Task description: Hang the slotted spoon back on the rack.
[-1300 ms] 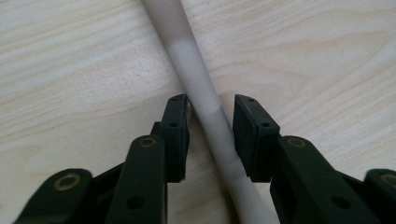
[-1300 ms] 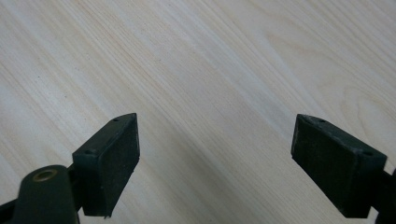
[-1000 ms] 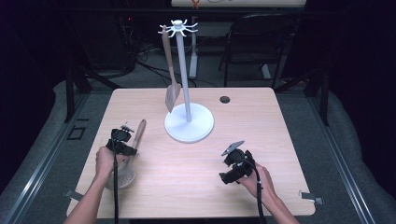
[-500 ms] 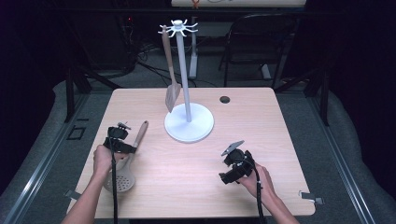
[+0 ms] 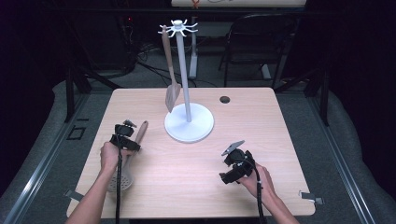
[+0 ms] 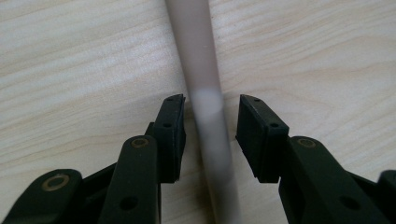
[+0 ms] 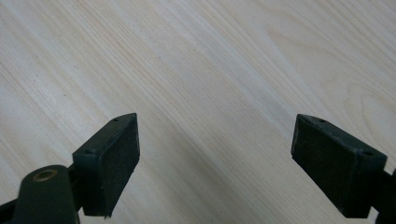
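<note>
A slotted skimmer lies on the wooden table (image 5: 280, 140) at the left, its brown handle (image 5: 141, 132) pointing away from me and its round head (image 5: 121, 181) near the front edge. My left gripper (image 5: 126, 136) straddles that handle (image 6: 201, 70). Its jaws have just been opening, and a gap shows on each side of the handle, so the left gripper (image 6: 210, 135) is open. My right gripper (image 5: 232, 164) rests at the front right, and in its own view the right gripper (image 7: 215, 158) stands wide open over bare wood. A wooden spatula (image 5: 172, 91) hangs from the white stand (image 5: 189, 125).
The stand's round base sits mid-table, its hook crown (image 5: 178, 29) high above. A small dark hole (image 5: 225, 99) marks the table's far side. A black chair (image 5: 261, 42) and cables are beyond the table.
My left hand and the skimmer have shifted slightly, and the skimmer now lies flat. The right gripper has not moved.
</note>
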Motion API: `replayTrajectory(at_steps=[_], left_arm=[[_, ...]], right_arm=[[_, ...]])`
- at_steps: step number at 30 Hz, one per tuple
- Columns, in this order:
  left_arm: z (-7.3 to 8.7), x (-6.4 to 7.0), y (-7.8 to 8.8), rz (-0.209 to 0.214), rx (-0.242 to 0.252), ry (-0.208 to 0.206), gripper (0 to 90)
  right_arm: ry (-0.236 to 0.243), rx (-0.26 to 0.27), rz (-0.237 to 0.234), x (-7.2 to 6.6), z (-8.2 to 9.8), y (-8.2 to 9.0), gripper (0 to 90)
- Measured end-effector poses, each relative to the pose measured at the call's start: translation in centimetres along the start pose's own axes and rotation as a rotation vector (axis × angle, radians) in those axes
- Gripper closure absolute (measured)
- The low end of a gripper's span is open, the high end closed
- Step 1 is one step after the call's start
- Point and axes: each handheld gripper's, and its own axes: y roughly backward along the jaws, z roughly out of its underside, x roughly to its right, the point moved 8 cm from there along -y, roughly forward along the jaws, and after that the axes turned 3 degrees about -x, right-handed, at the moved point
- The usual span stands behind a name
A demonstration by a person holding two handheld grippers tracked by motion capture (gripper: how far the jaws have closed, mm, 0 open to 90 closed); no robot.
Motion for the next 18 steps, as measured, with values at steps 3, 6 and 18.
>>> replayTrajectory(at_steps=[3, 6, 18], left_arm=[[-0.13, 0.06, -0.05, -0.005, 0.0, 0.004, 64.3], [-0.13, -0.05, -0.03, -0.015, 0.005, 0.002, 69.8], [-0.1, 0.11, 0.61, 0.017, 0.057, 0.01, 73.5]], right_arm=[[0.0, -0.001, 0.0, 0.0, 0.0, -0.01, 15.0], [0.0, -0.002, 0.0, 0.01, 0.01, -0.02, 15.0], [0.002, -0.004, 0.008, 0.12, 0.08, 0.07, 15.2]])
